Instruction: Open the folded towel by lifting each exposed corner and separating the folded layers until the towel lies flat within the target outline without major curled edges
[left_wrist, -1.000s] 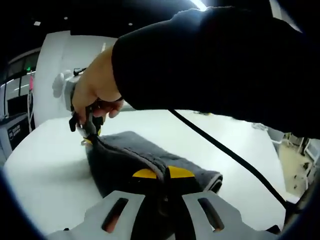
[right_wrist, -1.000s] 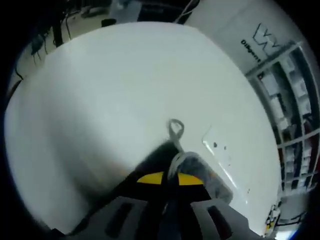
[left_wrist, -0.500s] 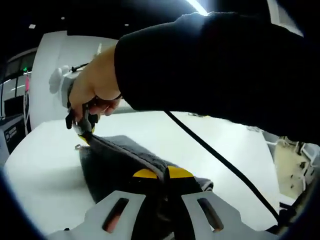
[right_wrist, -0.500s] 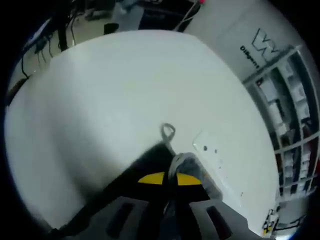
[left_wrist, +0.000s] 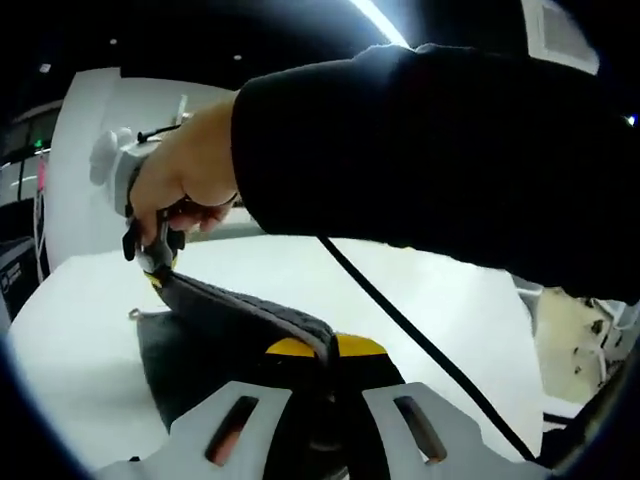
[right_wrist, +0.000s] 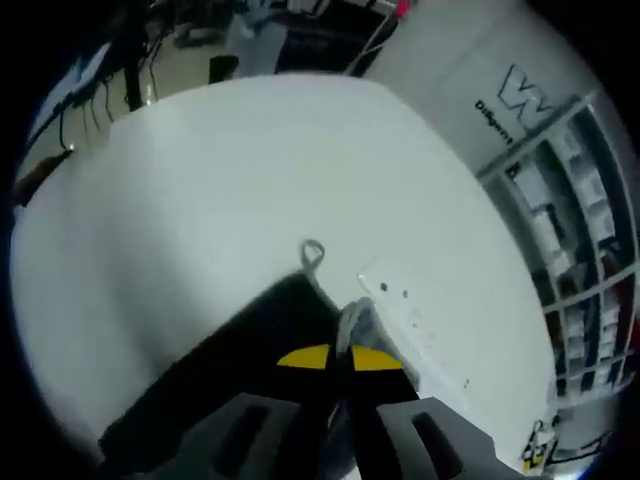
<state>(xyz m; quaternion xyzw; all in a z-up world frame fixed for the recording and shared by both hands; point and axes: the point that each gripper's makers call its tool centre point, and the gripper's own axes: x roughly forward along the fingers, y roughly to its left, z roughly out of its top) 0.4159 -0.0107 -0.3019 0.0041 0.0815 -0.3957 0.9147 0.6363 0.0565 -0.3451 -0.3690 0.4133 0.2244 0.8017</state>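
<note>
Two grippers each pinch the dark grey towel (left_wrist: 235, 320), jaws closed on its edge. In the left gripper view the left gripper (left_wrist: 327, 350) clamps the near hem, and the right gripper (left_wrist: 152, 268), held in a hand (left_wrist: 185, 170) with a black sleeve (left_wrist: 440, 150), clamps the far corner, the edge stretched taut and raised between them. A black cable (left_wrist: 420, 345) trails below the sleeve. The right gripper view adds the towel's hanging loop (right_wrist: 312, 251) lying on the white table (right_wrist: 220, 170) ahead of the right gripper (right_wrist: 340, 358), and shelving (right_wrist: 590, 250) beyond.
</note>
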